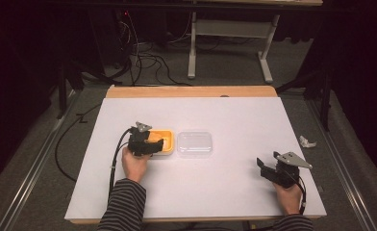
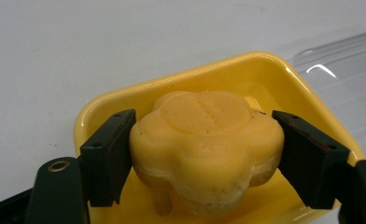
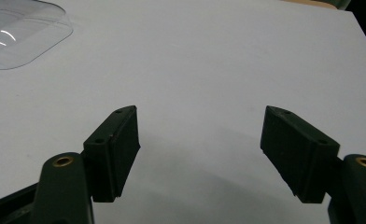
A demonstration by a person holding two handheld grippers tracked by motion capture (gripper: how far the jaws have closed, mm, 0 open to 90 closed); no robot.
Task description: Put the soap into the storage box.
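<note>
Between the jaws of the left gripper (image 2: 204, 158) we find the pale yellow, flower-shaped bar of soap (image 2: 207, 149), sitting in the shallow yellow plastic dish (image 2: 260, 70). Both pads press against the soap's lobed flanks, so we record this gripper as pinching the soap; whether the bar is lifted clear of the dish floor we cannot tell. In the high view the left gripper (image 1: 145, 142) sits over the near-left part of the dish (image 1: 166, 132), on the white tabletop (image 1: 225, 187).

Just beyond the dish, on its right from this gripper, lies the clear plastic lid (image 1: 194, 143), flat on the tabletop and close beside the dish. It also shows at the top left corner of the right gripper view (image 3: 17, 37).

The right gripper (image 3: 200, 149) hovers with its jaws spread wide and nothing between them, bare tabletop ahead; in the high view it (image 1: 266, 168) is well apart from dish and lid.

Handling judgement: the soap looks light, fairly firm but waxy. Its surface seems smooth and possibly damp at the underside, so we expect slip under a weak pinch and denting under a hard one. The scalloped flanks are the best hold, with pads seated squarely on opposite lobes and low on the sides, as now. The dish is light and may slide or tip if the bar drags on its wall.
</note>
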